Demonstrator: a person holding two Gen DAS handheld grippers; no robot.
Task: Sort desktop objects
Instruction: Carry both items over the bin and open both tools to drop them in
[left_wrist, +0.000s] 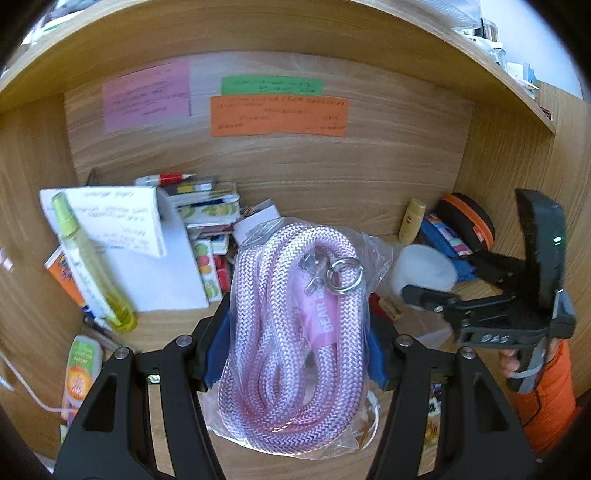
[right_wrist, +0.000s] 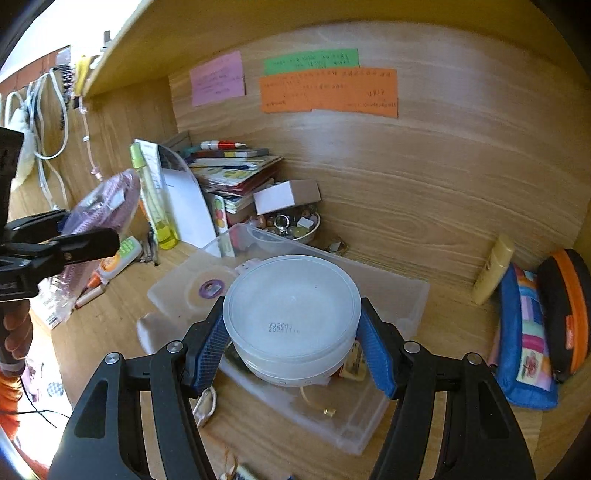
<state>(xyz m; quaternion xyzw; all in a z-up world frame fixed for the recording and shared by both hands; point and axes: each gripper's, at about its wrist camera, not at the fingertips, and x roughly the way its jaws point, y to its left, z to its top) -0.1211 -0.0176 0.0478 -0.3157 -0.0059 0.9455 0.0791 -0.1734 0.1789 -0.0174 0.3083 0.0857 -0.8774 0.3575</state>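
Tongs (left_wrist: 295, 332) clamped on rope bag (left_wrist: 295, 321)

Left wrist cam: sits behind its own fingers, tilted down, facing the wooden desk alcove's back wall (left_wrist: 332, 166) close up. Right wrist cam: same tilt, same wall (right_wrist: 424, 155), looking from further right. Shared: pink, green and orange paper notes (left_wrist: 279, 116) (right_wrist: 328, 90), stack of books and papers (left_wrist: 207, 206) (right_wrist: 236, 170), tall yellow-green plastic bottle (left_wrist: 92, 266) (right_wrist: 153, 195). Each view catches the other gripper at its edge.
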